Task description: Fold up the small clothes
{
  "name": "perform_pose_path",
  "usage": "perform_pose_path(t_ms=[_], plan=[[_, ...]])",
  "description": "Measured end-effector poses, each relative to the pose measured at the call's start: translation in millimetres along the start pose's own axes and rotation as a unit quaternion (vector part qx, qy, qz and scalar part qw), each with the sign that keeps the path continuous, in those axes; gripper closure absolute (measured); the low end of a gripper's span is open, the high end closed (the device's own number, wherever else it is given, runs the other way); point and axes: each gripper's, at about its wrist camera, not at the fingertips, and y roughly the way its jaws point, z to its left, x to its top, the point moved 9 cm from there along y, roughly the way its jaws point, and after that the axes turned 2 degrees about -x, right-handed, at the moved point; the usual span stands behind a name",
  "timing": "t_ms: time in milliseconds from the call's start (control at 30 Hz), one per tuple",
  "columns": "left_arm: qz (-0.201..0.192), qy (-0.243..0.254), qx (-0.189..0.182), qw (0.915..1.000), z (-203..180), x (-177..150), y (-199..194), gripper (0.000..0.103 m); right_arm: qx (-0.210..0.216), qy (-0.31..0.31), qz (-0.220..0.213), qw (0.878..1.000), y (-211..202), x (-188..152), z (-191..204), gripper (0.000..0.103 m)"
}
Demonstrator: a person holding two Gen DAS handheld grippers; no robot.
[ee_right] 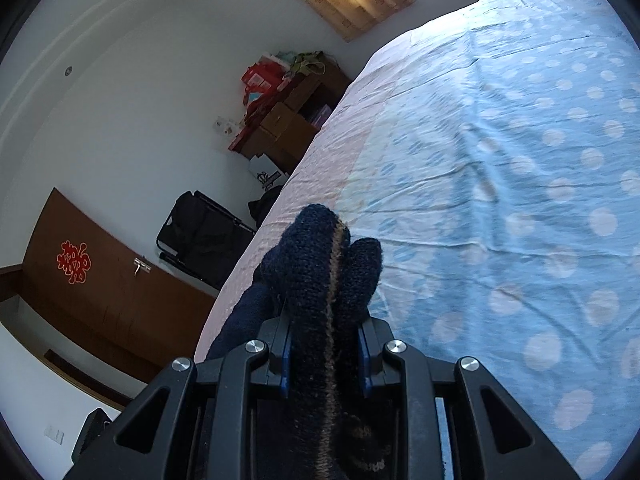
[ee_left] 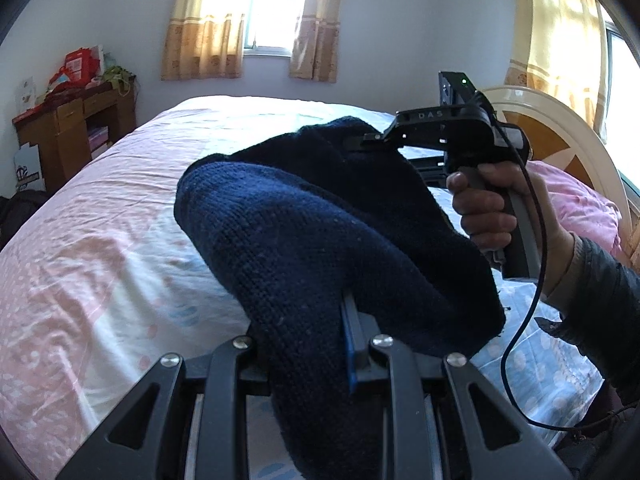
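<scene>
A dark navy knitted garment hangs in the air above the bed, stretched between my two grippers. My left gripper is shut on its near edge; the knit drapes over the left finger and hides it. My right gripper, held by a hand at the right of the left wrist view, grips the far edge. In the right wrist view the right gripper is shut on a bunched fold of the navy knit with a tan stripe along it.
The bed has a pink and blue dotted sheet. A pink pillow and round headboard are at the right. A wooden desk with clutter stands at the left wall. A black bag sits beside the bed.
</scene>
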Motion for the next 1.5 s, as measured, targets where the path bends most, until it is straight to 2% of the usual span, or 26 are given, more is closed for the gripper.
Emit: perform_pose_path(t_ms=[300,567,733,800,900,1033,1100,1167,1233,1267,1333,1367,1400,1433,1500], plan=[[0.004,-0.019,0.007,0.9998,16.3,-16.7,-5.0,0.078,-0.005,-0.004,0.027,1.000,30.8,-6.6,11.4,0.078],[0.041,-0.043,0.013,0.9981,35.8,-59.9,7.0,0.077,-0.031,0.013,0.058,0.998,69.1,-23.2,-13.5,0.078],[0.050,-0.049,0.014,0.9974,40.2,-76.8,8.9,0.067,-0.042,0.023,0.069,0.996,77.6,-28.6,-33.4,0.077],[0.041,-0.045,0.024,0.9979,40.2,-74.5,1.1,0.063,-0.044,0.022,0.067,0.997,74.3,-29.5,-36.2,0.073],[0.017,-0.031,0.038,0.9987,40.0,-58.6,-15.4,0.061,-0.049,0.023,0.046,0.997,57.7,-26.9,-38.8,0.073],[-0.060,-0.043,0.056,0.9957,46.2,-25.9,-47.1,0.032,-0.033,0.003,0.009,0.999,19.7,-25.9,-21.0,0.073],[-0.073,-0.049,0.059,0.9944,47.6,-14.8,-51.7,0.029,0.012,-0.023,0.013,1.000,1.1,-40.0,8.8,0.073],[-0.062,-0.039,0.069,0.9949,49.5,-6.8,-41.6,0.029,0.049,-0.042,0.038,0.997,-4.2,-62.5,31.6,0.072],[-0.029,-0.022,0.105,0.9938,57.0,-7.0,-16.4,0.029,0.082,-0.047,0.089,0.992,3.1,-93.9,43.9,0.069],[-0.010,-0.021,0.115,0.9930,61.7,-11.6,-4.7,0.029,0.076,-0.046,0.104,0.991,7.5,-106.3,40.3,0.069],[0.026,-0.024,0.133,0.9904,73.1,-26.7,16.0,0.026,0.031,-0.027,0.111,0.993,15.8,-122.3,11.9,0.069],[0.026,-0.043,0.118,0.9917,78.2,-32.4,21.2,0.022,0.016,-0.011,0.107,0.994,17.7,-125.5,-6.3,0.071],[0.018,-0.055,0.116,0.9915,80.1,-35.0,19.4,0.014,0.030,0.007,0.099,0.995,16.5,-125.3,-16.2,0.083],[0.014,-0.064,0.118,0.9908,83.8,-37.1,18.2,0.005,0.055,0.031,0.088,0.994,12.7,-124.8,-26.9,0.090],[0.006,-0.095,0.103,0.9901,92.0,-41.2,18.0,0.001,0.058,0.048,0.084,0.994,11.9,-125.5,-37.8,0.103]])
